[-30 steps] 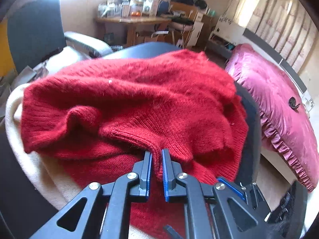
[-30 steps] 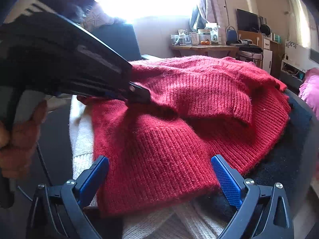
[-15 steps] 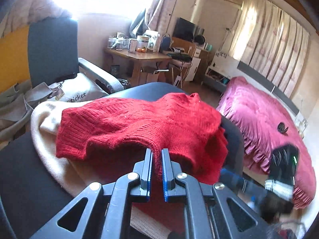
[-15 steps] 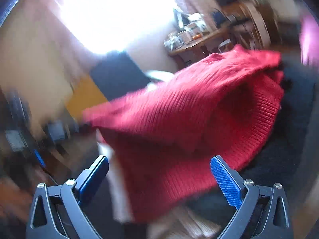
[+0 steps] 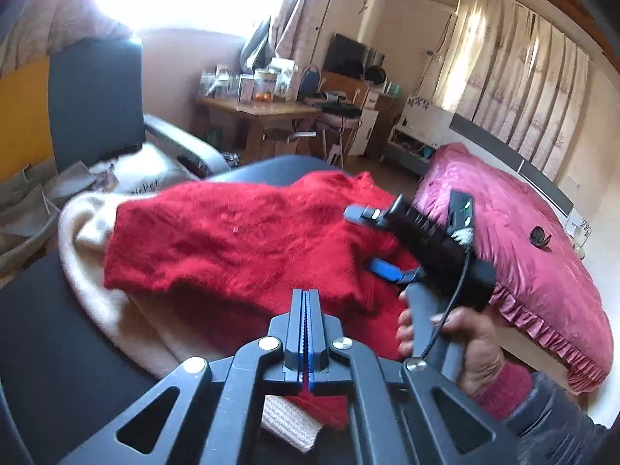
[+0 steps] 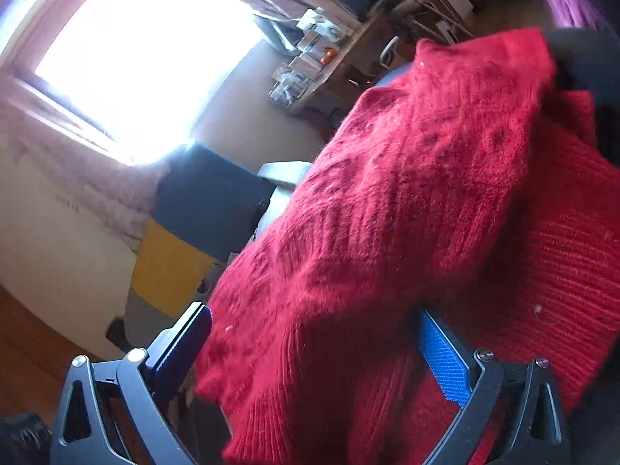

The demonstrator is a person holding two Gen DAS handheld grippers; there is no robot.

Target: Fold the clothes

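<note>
Fuzzy ribbed red knit sweater [image 5: 240,240] over cream knit cloth [image 5: 97,298]; matt black plastic left gripper [image 5: 309,333], satin-sheen magenta bedspread [image 5: 542,255].

Red sweater [image 6: 407,201] lying between spread fingers of right claw [image 6: 314,348], bright window [image 6: 147,50] behind

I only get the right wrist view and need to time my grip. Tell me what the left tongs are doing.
Observer: The left tongs are shut on a fold of the red sweater.
Operator: Report what lies under the sweater.
Observer: A cream garment sticks out beneath it, on the left in the left wrist view.
Operator: Describe how my tongs are being held.
Observer: A hand with a red cuff grips the handle of the right tongs.
</note>
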